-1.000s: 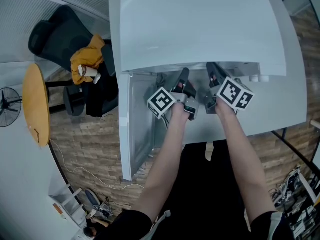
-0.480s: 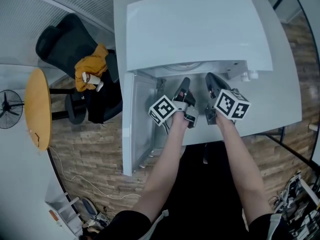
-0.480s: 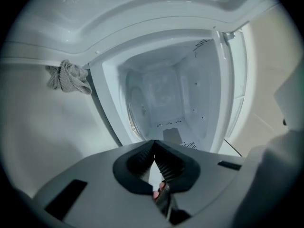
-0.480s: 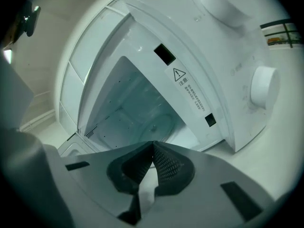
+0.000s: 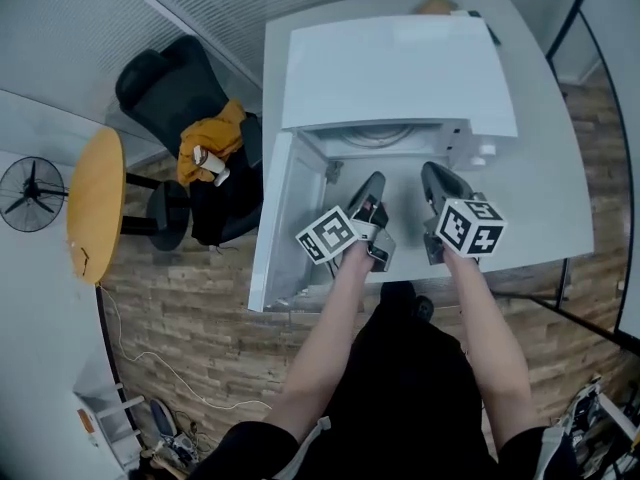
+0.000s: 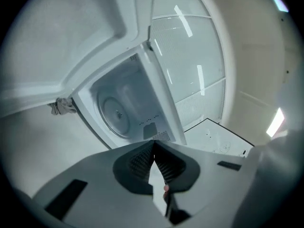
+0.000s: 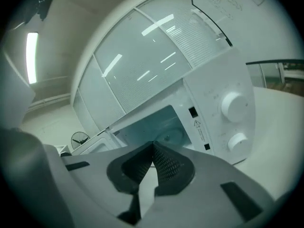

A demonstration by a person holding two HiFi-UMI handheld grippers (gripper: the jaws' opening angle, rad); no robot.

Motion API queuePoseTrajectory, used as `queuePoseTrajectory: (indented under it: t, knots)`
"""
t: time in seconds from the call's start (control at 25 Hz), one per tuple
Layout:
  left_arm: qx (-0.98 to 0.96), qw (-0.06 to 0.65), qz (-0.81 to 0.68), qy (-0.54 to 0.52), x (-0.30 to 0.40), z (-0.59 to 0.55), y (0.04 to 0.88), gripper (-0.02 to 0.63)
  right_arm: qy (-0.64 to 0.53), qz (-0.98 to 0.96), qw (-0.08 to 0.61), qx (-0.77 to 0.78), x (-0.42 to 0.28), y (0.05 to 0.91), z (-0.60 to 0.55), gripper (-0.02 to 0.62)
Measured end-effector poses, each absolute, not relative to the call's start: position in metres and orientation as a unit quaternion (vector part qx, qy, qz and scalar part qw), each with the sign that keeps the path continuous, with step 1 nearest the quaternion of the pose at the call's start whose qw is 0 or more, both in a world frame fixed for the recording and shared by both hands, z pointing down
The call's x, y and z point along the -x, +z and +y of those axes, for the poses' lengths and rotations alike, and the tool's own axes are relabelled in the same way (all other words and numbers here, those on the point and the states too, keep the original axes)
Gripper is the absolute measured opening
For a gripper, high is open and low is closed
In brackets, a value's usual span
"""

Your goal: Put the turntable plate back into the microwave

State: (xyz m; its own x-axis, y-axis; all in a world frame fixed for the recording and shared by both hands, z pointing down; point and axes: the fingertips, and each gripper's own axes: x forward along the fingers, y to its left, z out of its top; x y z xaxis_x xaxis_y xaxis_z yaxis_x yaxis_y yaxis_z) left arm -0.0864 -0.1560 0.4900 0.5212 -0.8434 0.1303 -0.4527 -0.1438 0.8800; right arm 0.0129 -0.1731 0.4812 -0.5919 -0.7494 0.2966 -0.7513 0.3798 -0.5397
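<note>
The white microwave stands on the table with its door swung open to the left. The glass turntable plate lies inside the cavity, and it shows as a round disc in the left gripper view and in the right gripper view. My left gripper and my right gripper hover side by side in front of the opening, outside the cavity. Both are shut with nothing between their pads: the left gripper and the right gripper each show their tips meeting.
Two control knobs sit on the microwave's right panel. The white table carries the microwave. A black chair with an orange garment, a round wooden table and a fan stand left. A crumpled cloth lies beside the microwave.
Both grippers have drawn back out of the microwave opening and risen, staying shut. The head view has shifted, so the microwave sits higher and smaller in the picture.
</note>
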Motion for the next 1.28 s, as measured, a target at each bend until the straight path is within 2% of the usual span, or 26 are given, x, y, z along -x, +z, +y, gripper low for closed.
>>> queuePoseTrajectory:
  t: [0.32, 0.72, 1.28]
  knots:
    - [-0.781, 0.365, -0.487, -0.141, 0.083, -0.096, 0.415, -0.002, 0.223, -0.873, 0.020, -0.433, -0.030, 0.399, -0.112, 0.006]
    - [-0.826, 0.234, -0.506, -0.079, 0.061, -0.007, 0.342, -0.002, 0.168, -0.909, 0.006, -0.381, -0.039, 0.341, -0.027, 0.008]
    - [-0.832, 0.196, -0.516, -0.059, 0.051, 0.037, 0.326, -0.002, 0.132, -0.919, 0.010, -0.373, -0.044, 0.323, 0.018, 0.009]
